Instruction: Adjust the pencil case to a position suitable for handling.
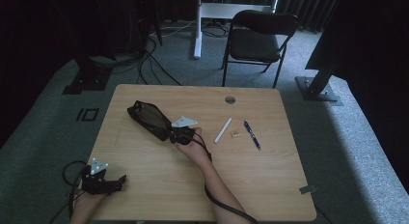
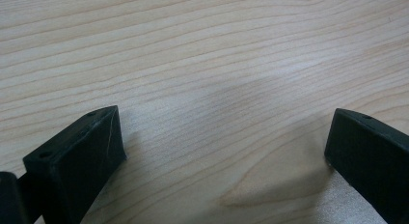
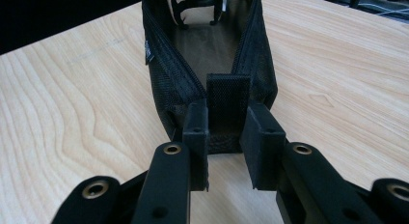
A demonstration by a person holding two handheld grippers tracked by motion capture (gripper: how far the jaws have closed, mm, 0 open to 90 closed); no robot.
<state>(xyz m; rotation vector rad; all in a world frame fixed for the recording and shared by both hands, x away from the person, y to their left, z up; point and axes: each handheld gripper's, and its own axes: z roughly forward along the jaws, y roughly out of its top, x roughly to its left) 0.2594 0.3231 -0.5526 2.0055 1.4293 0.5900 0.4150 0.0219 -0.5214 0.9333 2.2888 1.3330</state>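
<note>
**Right fingers clamp the pouch's end tab; left fingers stand wide over bare wood**

Fingers of the right gripper meet the near end of a black pouch in the high view, left of the table's middle, with the pouch stretching away toward the far left corner. How the grip sits cannot be read from up there. That view also takes in the left gripper at the table's near left edge, well apart from the pouch, plus a white stick, a small tan piece and a dark pen lying in a loose row to the right, and a folding chair beyond the far edge.

From the left gripper view, only close detail comes: the two black fingers stand far apart with bare wood grain between them, holding nothing.

From the right gripper view comes what the high view hides: the right gripper has its pads pressed on either side of a woven tab at the pouch's end. The zip is undone, the pouch gapes, and its dark lining runs away from the camera.
</note>
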